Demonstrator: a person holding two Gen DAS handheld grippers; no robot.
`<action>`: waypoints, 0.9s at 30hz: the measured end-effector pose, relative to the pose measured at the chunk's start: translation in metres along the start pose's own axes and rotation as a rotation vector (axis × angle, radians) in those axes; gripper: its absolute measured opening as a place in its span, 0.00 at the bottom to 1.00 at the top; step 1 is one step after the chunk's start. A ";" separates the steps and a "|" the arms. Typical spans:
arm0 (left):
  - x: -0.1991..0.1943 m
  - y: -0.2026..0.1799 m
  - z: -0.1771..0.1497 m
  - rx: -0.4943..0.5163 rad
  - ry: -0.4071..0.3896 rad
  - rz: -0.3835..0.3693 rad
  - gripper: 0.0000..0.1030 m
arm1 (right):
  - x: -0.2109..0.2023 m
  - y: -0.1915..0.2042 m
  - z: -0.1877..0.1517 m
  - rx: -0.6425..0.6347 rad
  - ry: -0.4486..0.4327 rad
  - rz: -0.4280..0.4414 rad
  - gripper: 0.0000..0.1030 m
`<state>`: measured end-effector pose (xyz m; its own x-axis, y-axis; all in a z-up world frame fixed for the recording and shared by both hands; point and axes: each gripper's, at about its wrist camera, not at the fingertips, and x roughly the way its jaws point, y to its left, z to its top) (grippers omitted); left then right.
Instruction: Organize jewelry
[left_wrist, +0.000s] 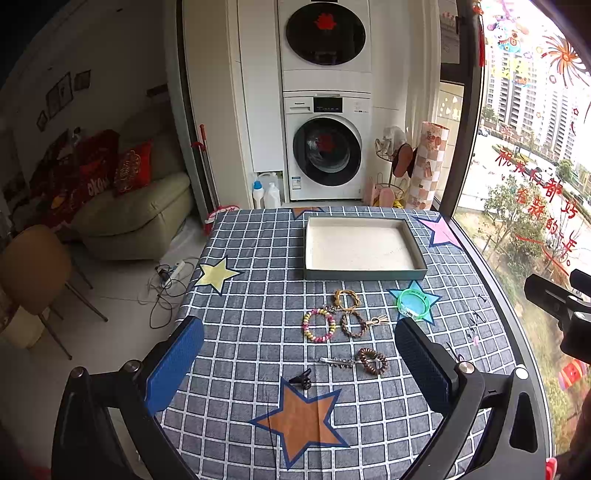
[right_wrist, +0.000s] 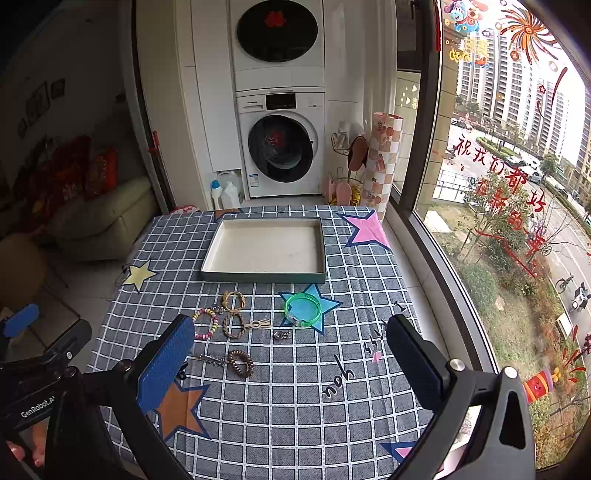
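Both the left hand-held gripper and the right hand-held gripper hang wide apart, empty, above the table. Bracelets lie loose near the empty tray. They look light and floppy; the green bangle looks stiff, best pinched across its rim.

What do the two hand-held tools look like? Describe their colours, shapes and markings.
Each tool, left and right, has a black Y-shaped frame with silver screws. One finger carries a blue ribbed pad, the other a dark ribbed one. The left tool's body reads "GenRobot.AI" in white.
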<state>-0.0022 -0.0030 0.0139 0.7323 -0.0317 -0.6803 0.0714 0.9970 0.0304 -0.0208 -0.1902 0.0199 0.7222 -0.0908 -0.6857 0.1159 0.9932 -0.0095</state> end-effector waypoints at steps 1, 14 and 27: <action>0.000 0.000 0.000 0.000 0.000 0.000 1.00 | 0.000 0.000 0.000 0.000 0.000 -0.001 1.00; 0.010 0.002 -0.011 -0.013 0.047 -0.015 1.00 | 0.009 0.003 -0.005 0.007 0.033 0.009 1.00; 0.107 0.036 -0.070 -0.082 0.369 -0.013 1.00 | 0.073 -0.001 -0.043 0.033 0.274 0.001 1.00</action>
<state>0.0314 0.0340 -0.1096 0.4378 -0.0316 -0.8985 0.0138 0.9995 -0.0284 0.0023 -0.1942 -0.0618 0.5112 -0.0620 -0.8572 0.1403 0.9900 0.0121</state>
